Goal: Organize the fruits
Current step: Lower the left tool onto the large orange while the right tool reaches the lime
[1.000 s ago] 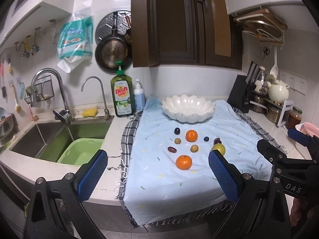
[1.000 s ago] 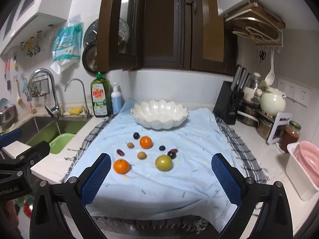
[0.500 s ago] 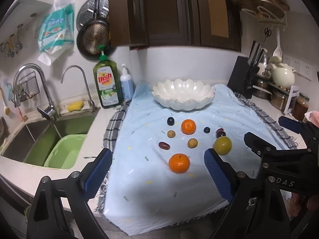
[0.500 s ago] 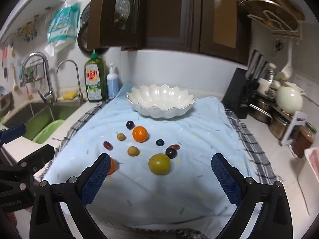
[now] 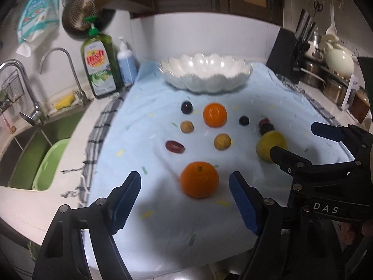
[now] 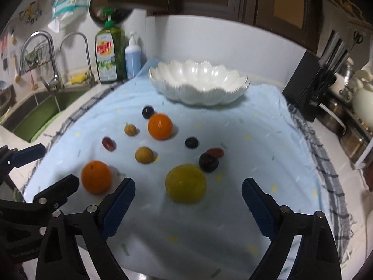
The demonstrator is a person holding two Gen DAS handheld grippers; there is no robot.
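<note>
Both claws point forward and down over the light blue cloth (image 5: 163, 221) that covers the desk, side by side, each visible in the other's view. The left claw (image 5: 185, 200) is closing with its blue pads either side of the near orange (image 5: 199, 179) but clear of it, gripping nothing. The right claw (image 6: 187, 206) is also closing, still wide, framing the yellow-green fruit (image 6: 185, 183) without touching it. Beyond lie a second orange (image 6: 160, 126), two small tan fruits (image 6: 144, 155), dark grapes (image 6: 208, 162) and a reddish grape (image 6: 108, 143), all loose on the cloth. The white scalloped bowl (image 6: 198, 82) stands empty at the far edge.
</note>
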